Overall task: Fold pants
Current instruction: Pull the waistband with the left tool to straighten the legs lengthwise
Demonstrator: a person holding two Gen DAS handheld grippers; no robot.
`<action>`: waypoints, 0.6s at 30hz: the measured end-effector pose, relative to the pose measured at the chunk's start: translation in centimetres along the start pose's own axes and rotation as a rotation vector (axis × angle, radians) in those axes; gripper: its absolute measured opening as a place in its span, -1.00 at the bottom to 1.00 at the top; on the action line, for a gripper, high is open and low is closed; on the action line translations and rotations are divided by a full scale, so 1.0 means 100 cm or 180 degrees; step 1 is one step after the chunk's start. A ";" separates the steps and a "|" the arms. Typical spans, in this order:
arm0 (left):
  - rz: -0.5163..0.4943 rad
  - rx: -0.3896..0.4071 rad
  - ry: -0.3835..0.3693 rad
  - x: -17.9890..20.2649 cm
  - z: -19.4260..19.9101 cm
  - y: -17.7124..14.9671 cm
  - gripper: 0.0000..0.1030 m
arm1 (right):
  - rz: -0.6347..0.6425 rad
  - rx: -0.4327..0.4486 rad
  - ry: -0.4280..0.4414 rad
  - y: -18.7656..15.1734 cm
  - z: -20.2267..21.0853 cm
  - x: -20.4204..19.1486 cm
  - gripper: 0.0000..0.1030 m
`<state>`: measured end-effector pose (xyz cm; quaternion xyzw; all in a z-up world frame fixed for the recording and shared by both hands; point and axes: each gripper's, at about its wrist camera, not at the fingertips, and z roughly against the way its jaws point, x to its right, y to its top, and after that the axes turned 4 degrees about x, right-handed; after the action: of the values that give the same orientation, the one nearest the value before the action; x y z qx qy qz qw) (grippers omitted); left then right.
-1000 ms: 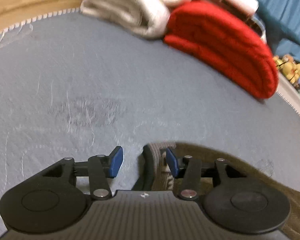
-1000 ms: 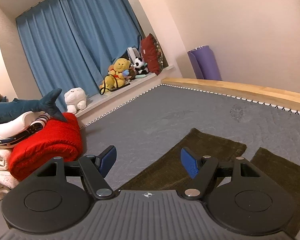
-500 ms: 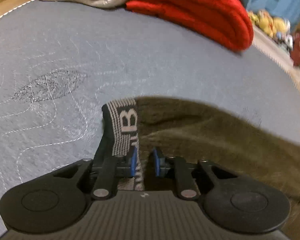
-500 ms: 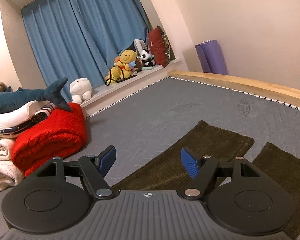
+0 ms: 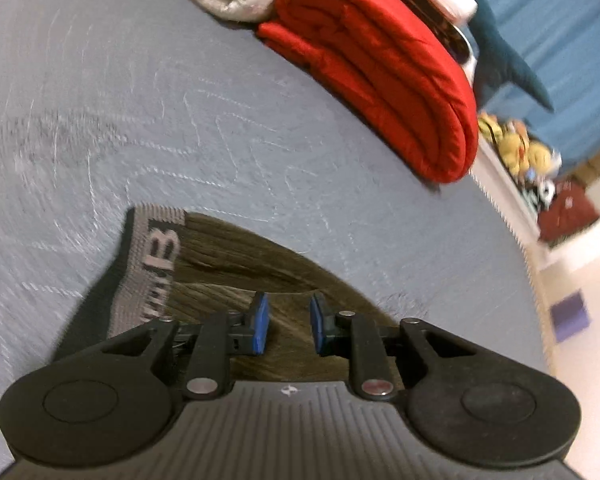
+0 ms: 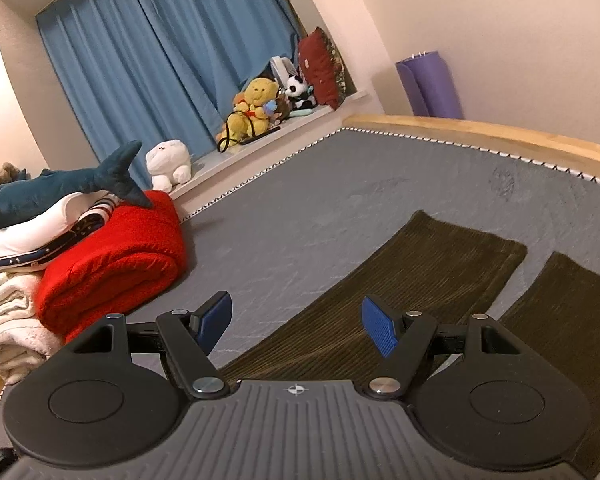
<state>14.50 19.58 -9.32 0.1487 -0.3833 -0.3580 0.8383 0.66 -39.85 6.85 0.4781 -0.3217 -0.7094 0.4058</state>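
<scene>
Dark olive corduroy pants lie flat on a grey mattress. Their grey waistband, with lettering, is at the left. My left gripper points down at the fabric just right of the waistband. Its jaws are opening, with a narrow gap, and the pads press on nothing. In the right wrist view both legs stretch away side by side. My right gripper hangs wide open above the near leg, with nothing between its fingers.
A folded red blanket and white towels are stacked at the mattress edge, with a blue shark plush on top. A wooden bed frame borders the far side. Plush toys sit on the windowsill, and a purple mat stands by the wall.
My left gripper narrowed from wide open over the waistband, then moved right onto the olive fabric and widened a little. The right gripper's view has barely shifted.
</scene>
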 end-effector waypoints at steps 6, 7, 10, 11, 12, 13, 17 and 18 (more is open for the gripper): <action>0.0548 -0.0048 0.0083 0.013 -0.037 0.003 -0.18 | -0.0143 -0.0116 0.0067 0.000 -0.005 0.000 0.43; 0.0675 -0.0033 0.0138 0.014 -0.045 0.005 -0.10 | -0.0145 -0.0124 0.0071 0.000 -0.005 -0.001 0.43; 0.0835 0.0017 0.0365 0.022 -0.065 0.009 -0.02 | -0.0182 -0.0148 0.0082 0.001 -0.008 -0.002 0.43; 0.0859 0.0025 0.0473 0.025 -0.072 0.011 0.00 | -0.0197 -0.0161 0.0086 0.001 -0.009 -0.002 0.43; 0.0884 0.0023 0.0588 0.028 -0.080 0.011 0.05 | -0.0208 -0.0177 0.0085 0.001 -0.010 -0.001 0.43; 0.0904 0.0000 0.0707 0.030 -0.088 0.012 0.09 | -0.0214 -0.0190 0.0081 0.001 -0.011 0.000 0.43; 0.0821 0.0015 0.1121 0.048 -0.109 0.014 0.10 | -0.0215 -0.0206 0.0076 0.003 -0.013 0.002 0.43; 0.0781 0.0008 0.1210 0.054 -0.113 0.015 0.11 | -0.0200 -0.0209 0.0072 0.003 -0.014 0.003 0.43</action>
<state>26.12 16.46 -13.11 0.1667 -0.2340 -0.2184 0.9326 2.00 -40.33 6.53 0.4824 -0.2785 -0.7265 0.4023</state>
